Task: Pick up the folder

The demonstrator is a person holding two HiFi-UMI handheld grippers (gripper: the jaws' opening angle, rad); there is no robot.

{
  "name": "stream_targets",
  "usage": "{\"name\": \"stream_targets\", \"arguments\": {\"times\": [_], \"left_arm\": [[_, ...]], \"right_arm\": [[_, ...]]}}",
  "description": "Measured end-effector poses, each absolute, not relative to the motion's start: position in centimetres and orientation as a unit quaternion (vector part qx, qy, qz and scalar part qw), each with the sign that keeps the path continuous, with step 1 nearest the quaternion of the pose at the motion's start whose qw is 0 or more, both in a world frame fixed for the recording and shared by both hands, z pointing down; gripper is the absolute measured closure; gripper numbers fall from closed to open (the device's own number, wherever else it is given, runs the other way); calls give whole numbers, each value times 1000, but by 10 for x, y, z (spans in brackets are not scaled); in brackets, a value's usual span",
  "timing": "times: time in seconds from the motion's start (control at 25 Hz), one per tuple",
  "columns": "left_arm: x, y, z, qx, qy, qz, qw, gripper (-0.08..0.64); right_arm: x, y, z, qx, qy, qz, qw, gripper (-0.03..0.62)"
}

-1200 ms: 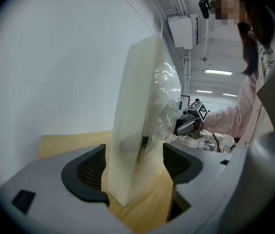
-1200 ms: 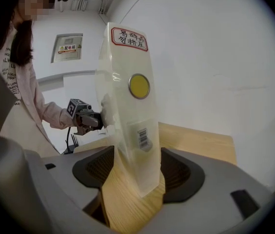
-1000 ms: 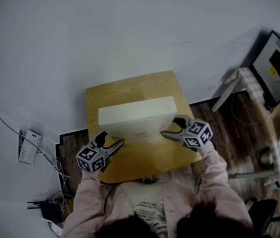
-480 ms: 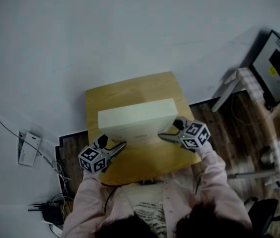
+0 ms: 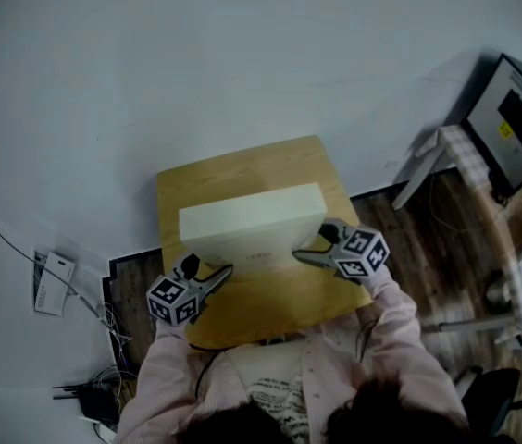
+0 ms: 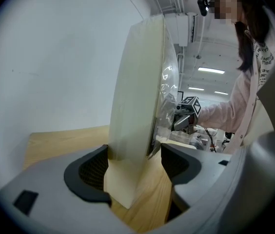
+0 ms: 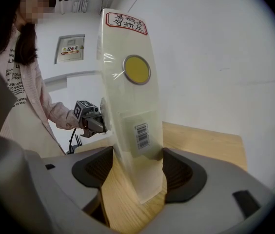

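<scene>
Folder (image 5: 252, 220), cream-coloured and box-shaped, is seen standing upright on its long edge across the middle of a small wooden table (image 5: 284, 155), which is set against a pale wall (image 5: 196, 63). On the end shown in the right gripper view, a red-bordered label (image 7: 126, 22), a round yellow sticker (image 7: 136, 69) and a barcode (image 7: 142, 135) are carried.

Each short end of the folder has been taken between the jaws of a hand-held gripper. The left gripper (image 5: 207, 271) is placed at the folder's left end; its jaws are wide and closing, the folder's lower corner is framed between the pads, and a gap is seen on at least one side. The right gripper (image 5: 315, 245) is placed at the opposite end, jaws spread wide, with that corner between the pads and no firm press to be made out.

The approach and the lining-up are judged to be done. No grip has been made at either end, and the folder's bottom edge is seen resting on the wood. Left to do, by this reading: both pairs of jaws are to be brought shut on the ends, and the folder is to be raised clear of the table.
</scene>
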State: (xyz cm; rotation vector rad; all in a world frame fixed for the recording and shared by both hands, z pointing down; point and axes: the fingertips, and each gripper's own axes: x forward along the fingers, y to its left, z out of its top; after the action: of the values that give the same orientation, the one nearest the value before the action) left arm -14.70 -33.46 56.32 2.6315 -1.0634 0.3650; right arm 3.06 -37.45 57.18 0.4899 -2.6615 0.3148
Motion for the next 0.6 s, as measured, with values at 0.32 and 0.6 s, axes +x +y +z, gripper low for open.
{"name": "stream_targets", "arguments": {"times": [0.32, 0.6], "left_arm": [[-146, -335, 563, 907, -376, 126, 140, 227], [-147, -334, 563, 905, -380, 129, 143, 230]], "right_arm": [[31, -375, 571, 180, -958, 110, 194, 261], [31, -376, 567, 184, -959, 105, 189, 265]]}}
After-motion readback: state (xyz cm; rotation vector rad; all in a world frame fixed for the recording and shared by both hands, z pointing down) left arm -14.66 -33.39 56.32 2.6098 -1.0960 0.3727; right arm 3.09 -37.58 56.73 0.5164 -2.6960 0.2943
